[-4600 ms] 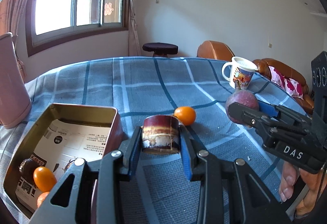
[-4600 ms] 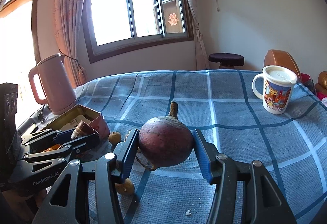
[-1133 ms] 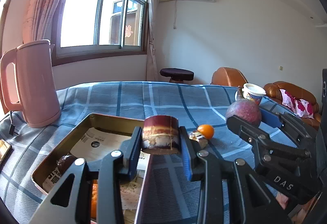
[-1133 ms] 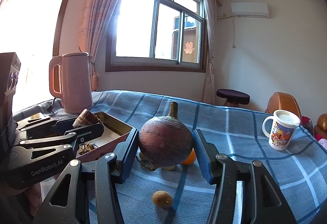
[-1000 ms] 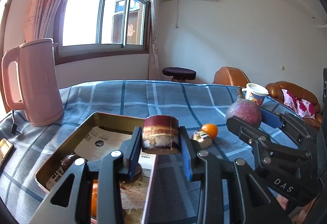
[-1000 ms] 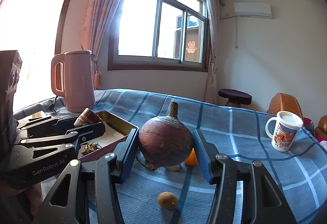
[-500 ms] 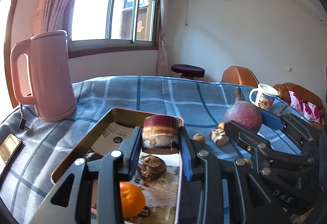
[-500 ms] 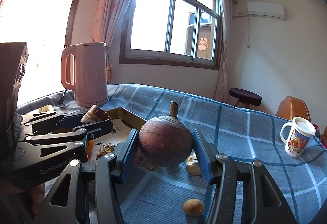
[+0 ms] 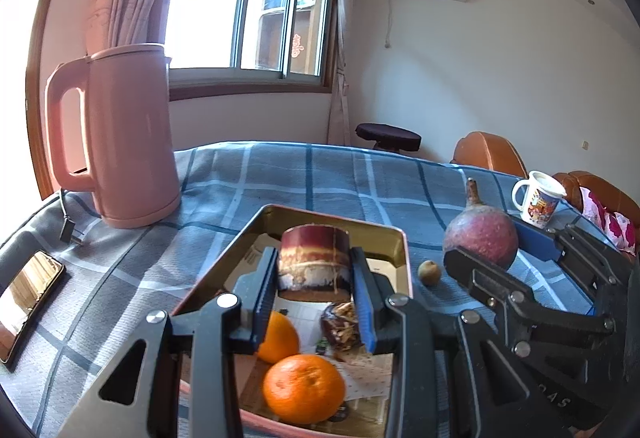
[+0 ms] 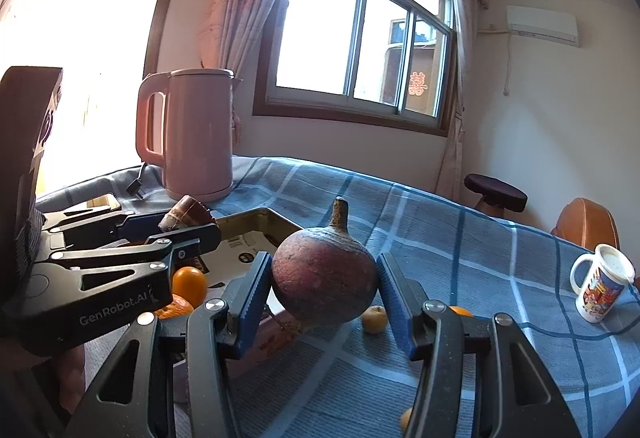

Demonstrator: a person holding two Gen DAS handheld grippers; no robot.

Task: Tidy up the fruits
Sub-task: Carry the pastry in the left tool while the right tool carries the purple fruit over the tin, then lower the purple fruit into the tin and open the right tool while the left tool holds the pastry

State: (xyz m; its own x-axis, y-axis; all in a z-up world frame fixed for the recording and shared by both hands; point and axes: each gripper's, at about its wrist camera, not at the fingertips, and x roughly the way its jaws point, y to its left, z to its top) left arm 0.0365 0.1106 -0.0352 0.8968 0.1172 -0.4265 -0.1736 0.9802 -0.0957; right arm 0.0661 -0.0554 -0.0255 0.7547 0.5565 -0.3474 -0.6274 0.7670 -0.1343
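My left gripper (image 9: 314, 274) is shut on a short piece of sugarcane (image 9: 313, 256) and holds it above the gold metal tin (image 9: 394, 238). The tin holds two oranges (image 9: 304, 388), a dark opened fruit (image 9: 340, 326) and paper. My right gripper (image 10: 324, 286) is shut on a round purple-red root with a stem (image 10: 325, 276), held above the table just right of the tin (image 10: 276, 216). It also shows in the left wrist view (image 9: 480, 236). A small brown fruit (image 9: 429, 272) lies on the cloth beside the tin.
A pink kettle (image 9: 120, 142) stands at the back left with its cord. A phone (image 9: 28, 290) lies at the left edge. A printed mug (image 10: 602, 288) stands at the right. Small fruits (image 10: 375, 318) lie on the blue checked cloth (image 9: 320, 174).
Both grippers have moved left with their loads. The sugarcane piece now hangs over the middle of the tin, and the root has come closer to the tin's right edge.
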